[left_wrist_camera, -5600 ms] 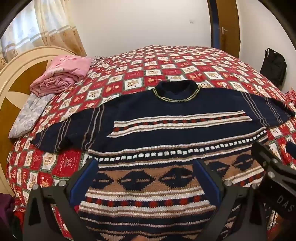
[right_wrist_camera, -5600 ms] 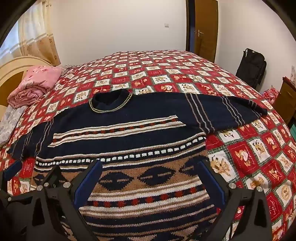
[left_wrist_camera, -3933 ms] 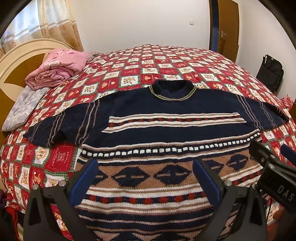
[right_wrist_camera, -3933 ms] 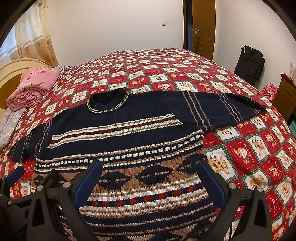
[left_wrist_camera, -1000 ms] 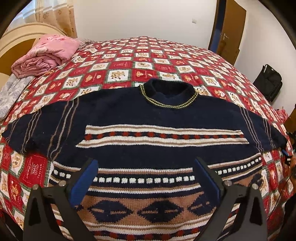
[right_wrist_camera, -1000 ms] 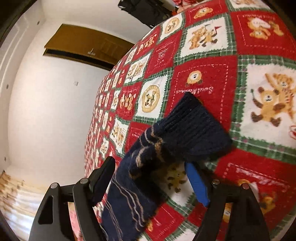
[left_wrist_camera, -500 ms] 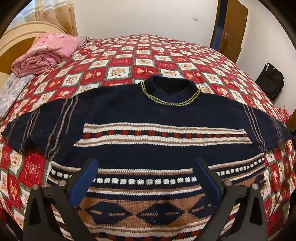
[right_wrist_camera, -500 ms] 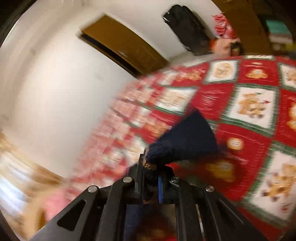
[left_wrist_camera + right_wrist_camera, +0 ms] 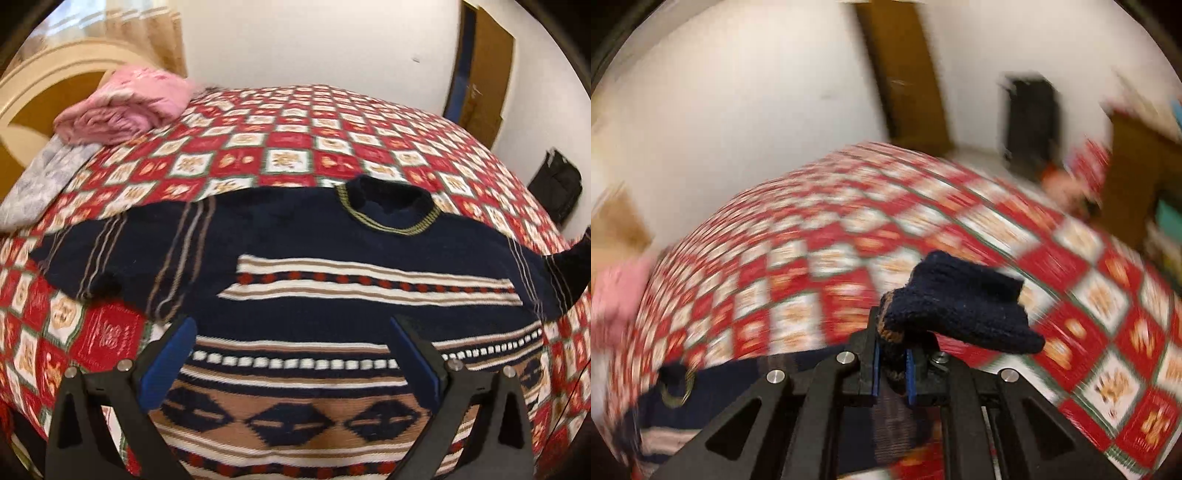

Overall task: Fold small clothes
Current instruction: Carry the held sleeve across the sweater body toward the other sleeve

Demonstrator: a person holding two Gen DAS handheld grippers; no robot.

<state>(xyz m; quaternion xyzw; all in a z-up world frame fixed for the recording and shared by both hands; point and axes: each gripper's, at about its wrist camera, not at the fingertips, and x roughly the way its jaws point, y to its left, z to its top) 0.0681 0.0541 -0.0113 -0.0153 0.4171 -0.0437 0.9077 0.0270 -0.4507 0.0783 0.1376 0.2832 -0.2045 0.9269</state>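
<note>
Lying face-up across the red patchwork quilt, the navy patterned sweater has one sleeve stretched flat toward the pink folded blanket by the headboard, its collar pointing away from the camera. Over the sweater's lower body the left gripper hovers with fingers spread wide, touching nothing. At the sweater's far right the right gripper is clamped on the other sleeve's cuff, lifted off the quilt.

Bed under a red, white and green checked quilt

A navy knitted sweater with tan and white patterned bands lies flat across the middle (one sleeve end lifted at 3 o'clock); a folded pink blanket and a pale grey printed cloth sit at 10 o'clock.
</note>
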